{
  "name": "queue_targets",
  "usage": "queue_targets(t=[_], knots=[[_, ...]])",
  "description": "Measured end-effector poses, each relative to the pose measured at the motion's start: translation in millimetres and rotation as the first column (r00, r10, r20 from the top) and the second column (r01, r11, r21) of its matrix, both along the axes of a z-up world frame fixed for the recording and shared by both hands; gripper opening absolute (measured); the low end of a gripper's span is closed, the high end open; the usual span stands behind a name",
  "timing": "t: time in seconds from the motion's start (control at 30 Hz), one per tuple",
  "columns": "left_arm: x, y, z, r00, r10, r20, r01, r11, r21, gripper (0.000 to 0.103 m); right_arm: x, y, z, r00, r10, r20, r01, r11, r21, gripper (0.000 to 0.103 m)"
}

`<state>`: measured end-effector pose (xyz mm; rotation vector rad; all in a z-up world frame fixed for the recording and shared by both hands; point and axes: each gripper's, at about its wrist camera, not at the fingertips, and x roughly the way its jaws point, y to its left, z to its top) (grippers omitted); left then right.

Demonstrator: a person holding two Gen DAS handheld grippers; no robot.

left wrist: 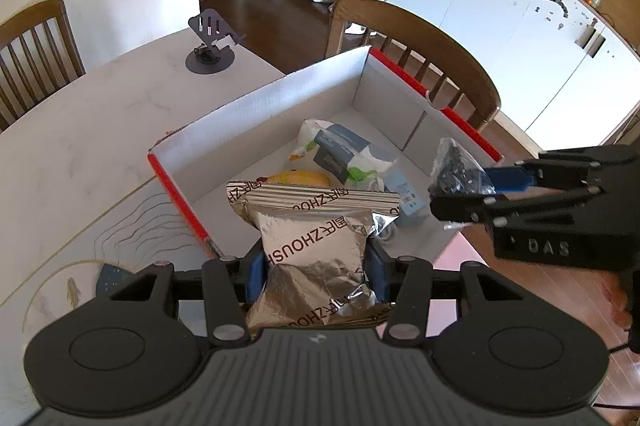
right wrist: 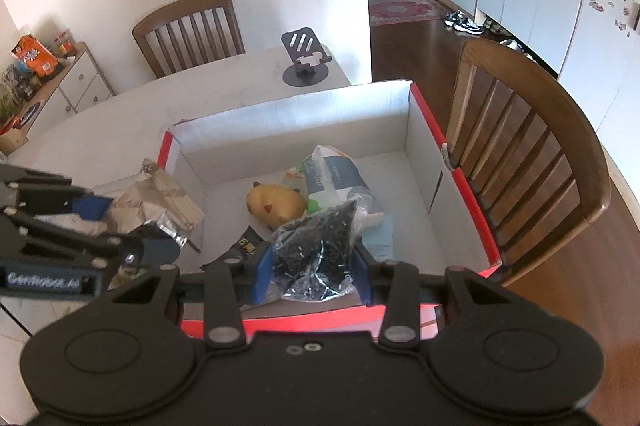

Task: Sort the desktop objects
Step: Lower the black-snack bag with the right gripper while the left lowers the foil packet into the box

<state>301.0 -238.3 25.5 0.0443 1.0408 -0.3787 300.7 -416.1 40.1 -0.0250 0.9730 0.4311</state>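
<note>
A white cardboard box with a red rim (left wrist: 280, 106) (right wrist: 300, 122) stands open on the table. My left gripper (left wrist: 316, 274) (right wrist: 132, 226) is shut on a silver foil snack bag (left wrist: 316, 246) (right wrist: 156, 202), held over the box's near left edge. My right gripper (right wrist: 316, 274) (left wrist: 460, 190) is shut on a clear plastic bag of small black pieces (right wrist: 320, 246) (left wrist: 456, 170), above the box's near right part. Inside lie a yellow plush toy (right wrist: 276, 204) (left wrist: 300, 178), a white and blue-grey package (right wrist: 332, 174) (left wrist: 344, 150) and a light blue carton (left wrist: 408, 194).
A dark phone stand (left wrist: 212, 42) (right wrist: 306, 58) sits on the pale marble table (left wrist: 80, 130) beyond the box. One wooden chair (left wrist: 420, 46) (right wrist: 520, 154) is pushed against the box's right side, another (left wrist: 36, 38) (right wrist: 188, 30) stands at the far table edge. A low cabinet (right wrist: 80, 74) holds snack packs at left.
</note>
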Motion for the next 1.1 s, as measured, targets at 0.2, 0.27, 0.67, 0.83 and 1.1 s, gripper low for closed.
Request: queue_targets(t=[0.2,0.27,0.67,0.83,1.1], knots=[[19,-10,-10,1.0,-0.002,-0.002,0.002,1.0,0.012,0.049,11,1,-9,0.999,0.025,-0.021,-0.025,1.0,-0.008,0.04],[26,-13,-13,1.0,-0.002,-0.003,0.002,1.0,0.019,0.049,13,2,-13,0.999,0.035,-0.031,-0.035,0.999,-0.004,0.04],[54,-28,-39,1.0,-0.007,-0.014,0.008,0.998,0.07,0.049,33,6,-46,0.995,0.038,-0.096,-0.04,0.999,-0.016,0.04],[60,-35,-52,0.999,-0.016,-0.029,0.018,0.996,0.09,0.049,39,4,-58,0.991,0.04,-0.126,-0.043,0.999,-0.025,0.04],[66,-40,-68,0.998,-0.011,-0.06,0.018,0.994,0.11,0.049,40,9,-65,0.989,0.064,-0.134,-0.07,0.997,-0.041,0.041]])
